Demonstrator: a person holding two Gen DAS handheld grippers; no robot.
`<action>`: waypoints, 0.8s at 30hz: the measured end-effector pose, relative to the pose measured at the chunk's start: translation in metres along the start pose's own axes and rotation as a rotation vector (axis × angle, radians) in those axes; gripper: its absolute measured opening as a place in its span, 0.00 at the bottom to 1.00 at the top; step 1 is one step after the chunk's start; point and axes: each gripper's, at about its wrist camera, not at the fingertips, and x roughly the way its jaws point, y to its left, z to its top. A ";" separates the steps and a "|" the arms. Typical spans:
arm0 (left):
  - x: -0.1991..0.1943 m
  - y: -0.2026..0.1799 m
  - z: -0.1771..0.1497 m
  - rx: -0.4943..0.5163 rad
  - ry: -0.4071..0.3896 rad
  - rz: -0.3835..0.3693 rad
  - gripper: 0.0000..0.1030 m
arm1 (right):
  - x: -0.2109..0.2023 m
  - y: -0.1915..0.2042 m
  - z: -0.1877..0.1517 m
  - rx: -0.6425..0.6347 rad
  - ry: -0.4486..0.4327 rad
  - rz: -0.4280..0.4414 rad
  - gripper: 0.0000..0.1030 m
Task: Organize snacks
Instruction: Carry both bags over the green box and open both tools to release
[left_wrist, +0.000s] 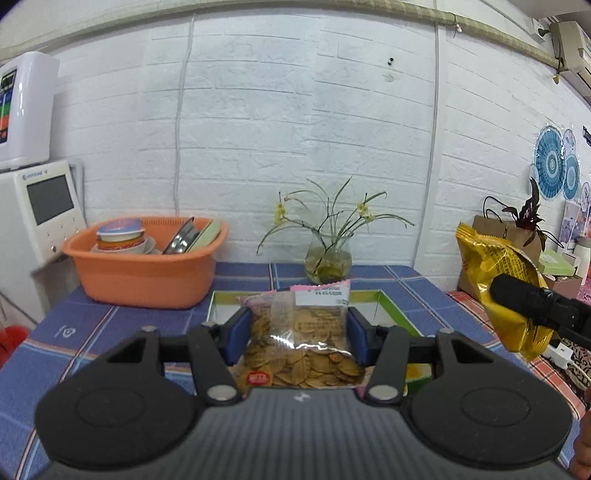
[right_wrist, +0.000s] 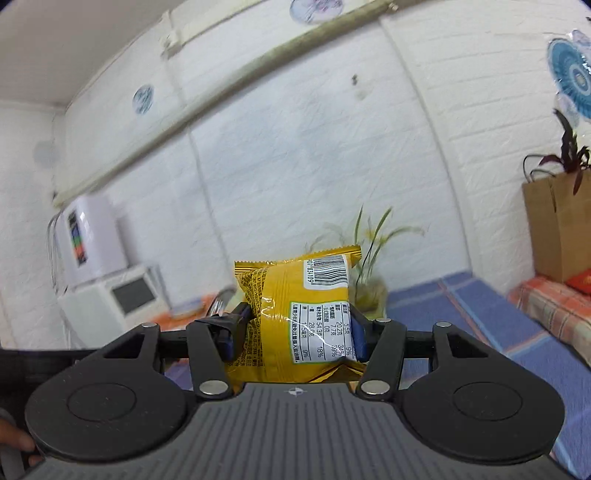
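My left gripper (left_wrist: 298, 334) is shut on a clear snack bag of round brown crackers (left_wrist: 301, 343), with a pink top seal and a white label. It holds the bag above a shallow green-rimmed box (left_wrist: 384, 300) on the blue checked tablecloth. My right gripper (right_wrist: 295, 328) is shut on a yellow-gold snack packet (right_wrist: 291, 314) with a barcode and a nutrition label, held up in the air. In the left wrist view the same gold packet (left_wrist: 495, 284) shows at the right edge, pinched by a black finger (left_wrist: 532, 299).
An orange plastic basin (left_wrist: 144, 273) with bowls and dishes stands at the back left. A glass vase with a plant (left_wrist: 328, 258) is behind the box. White appliances (left_wrist: 40, 210) stand at left. A brown paper bag (right_wrist: 561, 229) with a dark plant is at right.
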 end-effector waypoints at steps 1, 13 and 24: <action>0.010 -0.001 0.004 -0.006 0.004 0.000 0.52 | 0.010 -0.004 0.003 0.017 0.012 0.001 0.88; 0.123 0.019 -0.032 -0.043 0.191 0.022 0.52 | 0.124 -0.017 -0.048 -0.047 0.356 -0.073 0.88; 0.117 0.030 -0.027 -0.034 0.178 0.063 0.64 | 0.110 -0.030 -0.042 0.024 0.333 -0.145 0.99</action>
